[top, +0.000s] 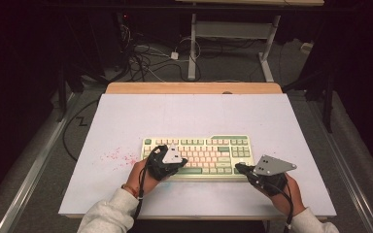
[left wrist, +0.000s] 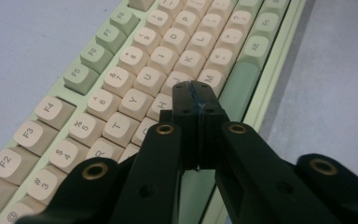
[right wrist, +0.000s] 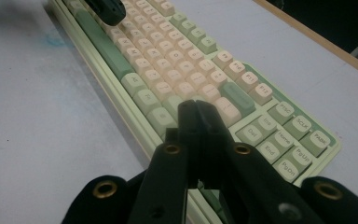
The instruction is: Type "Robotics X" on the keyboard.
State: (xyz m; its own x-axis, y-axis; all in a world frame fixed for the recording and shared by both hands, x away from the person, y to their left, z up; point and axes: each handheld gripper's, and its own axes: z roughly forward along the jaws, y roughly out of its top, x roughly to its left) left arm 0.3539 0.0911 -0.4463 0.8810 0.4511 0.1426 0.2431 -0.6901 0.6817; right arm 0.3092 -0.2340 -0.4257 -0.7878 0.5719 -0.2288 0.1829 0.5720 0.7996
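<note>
We've got both clenched, empty: left gripper (left wrist: 197,93) sits over the keyboard (top: 223,141) mid-letters, right gripper (right wrist: 196,108) at its 4 o'clock corner, kbd's long axis 9-to-3 across the tabletop (top: 184,109).

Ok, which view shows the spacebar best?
The right gripper view: the spacebar runs nearly whole along the keyboard's near row. The left gripper view shows part of it behind shut tongs; the high view shows it small.

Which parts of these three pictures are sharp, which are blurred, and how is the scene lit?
High view: the table is evenly lit and its surroundings dark; the keyboard legends are too small to read. Left gripper view: key legends are sharp, the left gripper close up is soft. Right gripper view: near keys are readable, the far keyboard end blurs, and the right gripper is dark and soft.
</note>
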